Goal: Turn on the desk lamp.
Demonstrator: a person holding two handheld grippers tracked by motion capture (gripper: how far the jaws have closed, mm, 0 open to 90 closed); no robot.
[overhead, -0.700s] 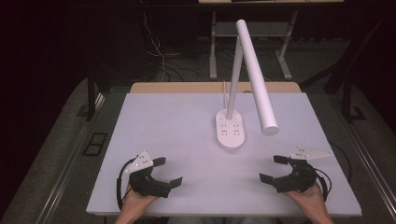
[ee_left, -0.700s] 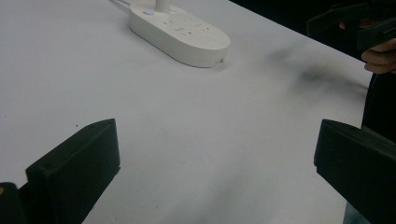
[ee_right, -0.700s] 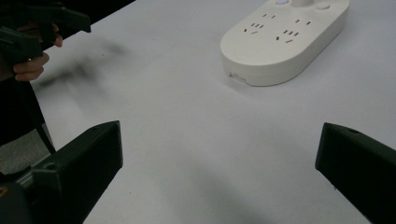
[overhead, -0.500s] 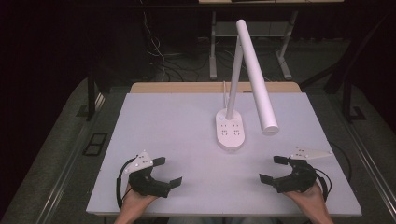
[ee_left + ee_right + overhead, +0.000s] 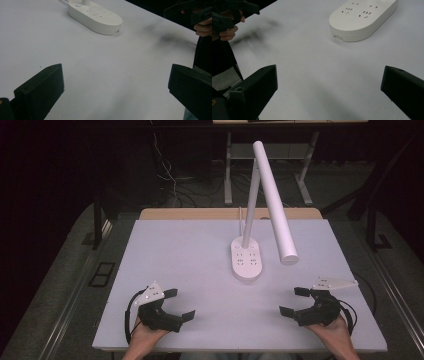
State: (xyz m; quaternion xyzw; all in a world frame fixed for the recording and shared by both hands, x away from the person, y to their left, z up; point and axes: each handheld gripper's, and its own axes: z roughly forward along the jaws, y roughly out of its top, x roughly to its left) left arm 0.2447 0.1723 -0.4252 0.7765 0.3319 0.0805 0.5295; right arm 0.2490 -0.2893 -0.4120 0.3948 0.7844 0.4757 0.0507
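A white desk lamp stands on the white table [image 5: 190, 255]; its oval base [image 5: 246, 261] carries sockets, and its tube head [image 5: 275, 205] slopes down toward the right. The base [image 5: 96, 16] lies ahead of my left gripper's wide-apart jaws, and the same base [image 5: 362, 17] shows beyond my right gripper's jaws. My left gripper [image 5: 179, 304] rests open at the table's front left, empty. My right gripper [image 5: 295, 301] rests open at the front right, also empty. Both sit well short of the lamp.
A wooden strip [image 5: 200, 214] edges the table's far side. Behind it are desk legs [image 5: 228, 170] and cables [image 5: 165, 165] on a dark floor. The other hand and gripper [image 5: 197, 17] show at the top right of the left gripper view.
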